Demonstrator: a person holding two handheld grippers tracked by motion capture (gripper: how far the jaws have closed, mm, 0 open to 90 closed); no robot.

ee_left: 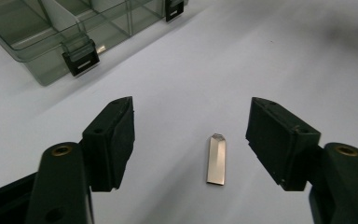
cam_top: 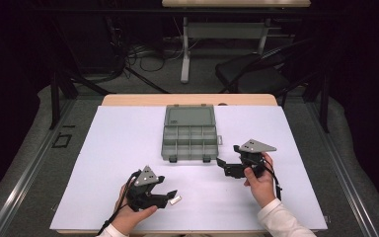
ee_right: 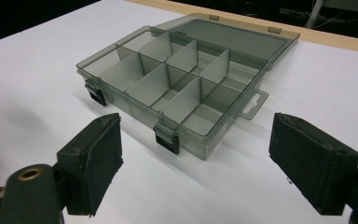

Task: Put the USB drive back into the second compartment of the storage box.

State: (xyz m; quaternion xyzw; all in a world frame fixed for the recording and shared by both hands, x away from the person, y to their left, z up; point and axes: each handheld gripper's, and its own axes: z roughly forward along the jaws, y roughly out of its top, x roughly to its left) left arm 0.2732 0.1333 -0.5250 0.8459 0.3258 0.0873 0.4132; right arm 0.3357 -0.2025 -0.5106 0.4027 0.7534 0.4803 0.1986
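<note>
Covering most of a wooden-edged table (cam_top: 128, 99) is a white sheet (cam_top: 118, 148), and toward its far middle sits a smoky grey plastic organizer box (cam_top: 189, 139), its lid (cam_top: 189, 116) thrown back flat behind it. The right gripper view looks into the box's compartments (ee_right: 168, 86), split by upright dividers; they appear bare, though the tinted plastic makes that hard to confirm. Two black latches (ee_right: 167, 139) hang from the box's near wall, and a hanger tab (ee_right: 254, 103) juts from one end.

A person's hands come in from the near edge. The right gripper (cam_top: 220, 163), held in the right hand (cam_top: 260, 183) just off the box's near right corner, faces that box with its jaws spread wide and nothing between them; a grey three-cornered plate (cam_top: 257, 145) tops it. The left gripper (cam_top: 170, 197), held in the left hand (cam_top: 133, 213), is low on the sheet nearer the person, well apart from the box.

Smallest of all is a slim silver metal USB stick (ee_left: 216, 159), lying flat on the white sheet. The left gripper's jaws stand wide open on either side of it, touching neither edge, the stick sitting closer to the jaw at the right of that view. In the high view it shows as a pale sliver (cam_top: 175, 200) at the gripper's tips.
</note>
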